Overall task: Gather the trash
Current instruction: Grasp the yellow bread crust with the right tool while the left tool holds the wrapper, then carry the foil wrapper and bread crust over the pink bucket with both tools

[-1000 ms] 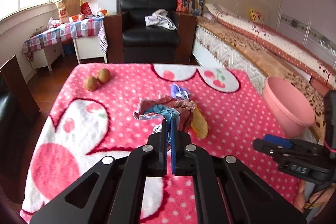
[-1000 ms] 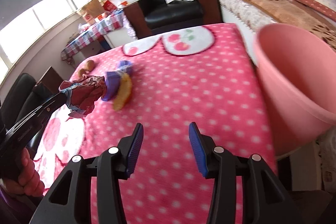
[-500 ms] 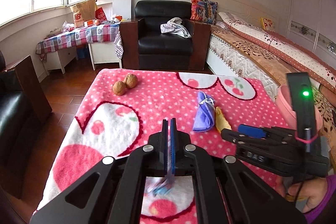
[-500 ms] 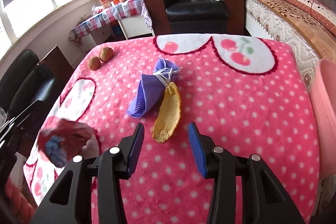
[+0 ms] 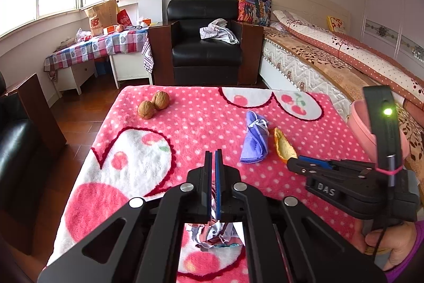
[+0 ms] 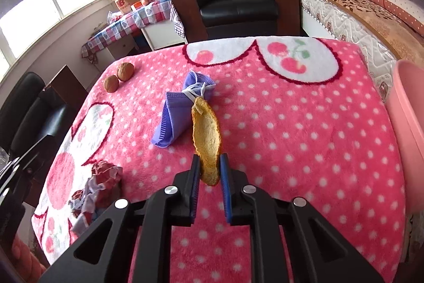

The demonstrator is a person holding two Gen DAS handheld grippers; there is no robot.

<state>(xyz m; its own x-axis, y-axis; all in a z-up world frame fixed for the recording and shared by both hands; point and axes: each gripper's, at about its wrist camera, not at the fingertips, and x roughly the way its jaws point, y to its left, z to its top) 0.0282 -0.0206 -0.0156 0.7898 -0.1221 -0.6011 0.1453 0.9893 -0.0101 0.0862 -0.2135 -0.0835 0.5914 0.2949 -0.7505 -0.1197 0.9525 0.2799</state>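
A yellow peel (image 6: 206, 139) lies on the pink dotted blanket (image 6: 291, 137), its near end between my right gripper (image 6: 209, 167) fingers, which stand narrowly apart around it. A purple face mask (image 6: 177, 113) lies just left of the peel. A crumpled red and white wrapper (image 6: 98, 190) lies on the blanket at the near left; in the left wrist view it shows under my left gripper (image 5: 213, 158), whose jaws are shut and empty. The peel (image 5: 283, 147) and mask (image 5: 255, 142) also show there.
Two walnuts (image 5: 153, 105) sit at the blanket's far left. A pink bucket (image 6: 408, 129) stands past the right edge. A black armchair (image 5: 206, 44), a bed (image 5: 344, 62) and a checked side table (image 5: 98, 47) lie beyond.
My left gripper drew back and the wrapper now lies on the blanket beneath it. My right gripper moved forward to the peel and its jaws narrowed around the peel's near end.
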